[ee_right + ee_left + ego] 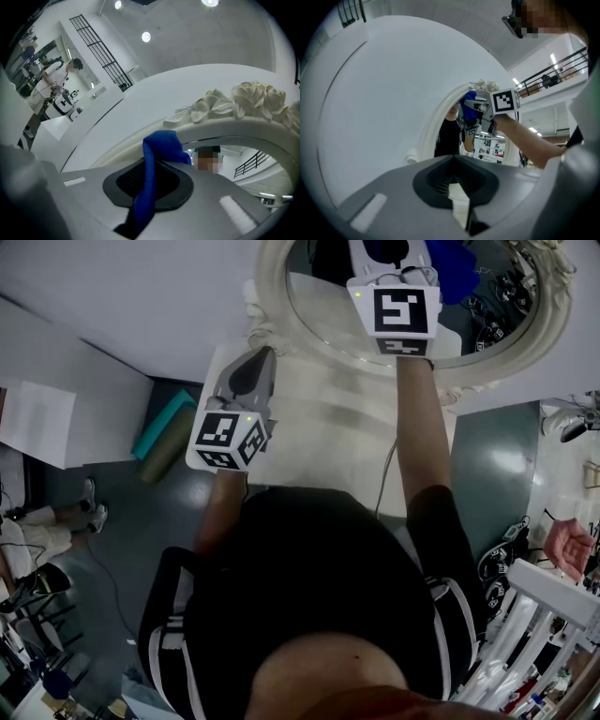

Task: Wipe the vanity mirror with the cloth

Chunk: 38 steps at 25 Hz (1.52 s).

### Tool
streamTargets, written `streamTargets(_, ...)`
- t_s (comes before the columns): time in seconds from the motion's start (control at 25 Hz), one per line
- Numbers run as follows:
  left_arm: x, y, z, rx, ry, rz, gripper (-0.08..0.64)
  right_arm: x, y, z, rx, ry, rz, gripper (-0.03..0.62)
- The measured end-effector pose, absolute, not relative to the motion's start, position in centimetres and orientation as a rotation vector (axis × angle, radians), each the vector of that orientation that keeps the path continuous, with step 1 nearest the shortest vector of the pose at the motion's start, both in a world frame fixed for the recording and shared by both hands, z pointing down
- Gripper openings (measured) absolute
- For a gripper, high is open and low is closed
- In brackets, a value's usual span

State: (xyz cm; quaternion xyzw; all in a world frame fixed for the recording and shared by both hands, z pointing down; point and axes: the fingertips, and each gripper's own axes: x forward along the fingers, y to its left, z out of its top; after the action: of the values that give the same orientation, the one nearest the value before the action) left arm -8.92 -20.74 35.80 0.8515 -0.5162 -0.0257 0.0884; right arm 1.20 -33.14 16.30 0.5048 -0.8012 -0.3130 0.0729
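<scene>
Teal object (157,426) on grey floor (122,512); shoes (97,517) left

Vanity mirror (319,296): oval glass, white ornate frame with carved roses on top, upright on white surface (328,446). Cloth (151,187): blue, bunched, pinched between jaws of right hand-held gripper (157,157), free end poking up by the frame's upper inner edge; glass contact unclear.
</scene>
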Motion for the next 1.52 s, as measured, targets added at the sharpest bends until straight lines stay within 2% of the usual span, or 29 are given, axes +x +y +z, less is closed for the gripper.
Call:
streamTargets(0.28,-9.6,-20.9,35.8,2.524,-1.556,-0.073,0.008,-1.9,-33.7,20.2,1.35,-2.372,-0.936,0.033)
streamTargets(0.8,-12.4,-20.7,37.6,2.445,-1.627,-0.051,0.008,-5.9,-34.3,34.8,1.135,-2.311,-0.803,0.032)
streamTargets(1.24,-13.6,-20.1,39.4,2.384,-1.648,-0.011,0.008,-3.2,-33.7,51.5,1.016,-2.256,-0.488,0.031)
streamTargets(1.52,-14.2,-19.8,40.7,2.351,-1.655,0.029,0.008,0.4,-33.0,58.0,0.992,-2.241,-0.246,0.028)
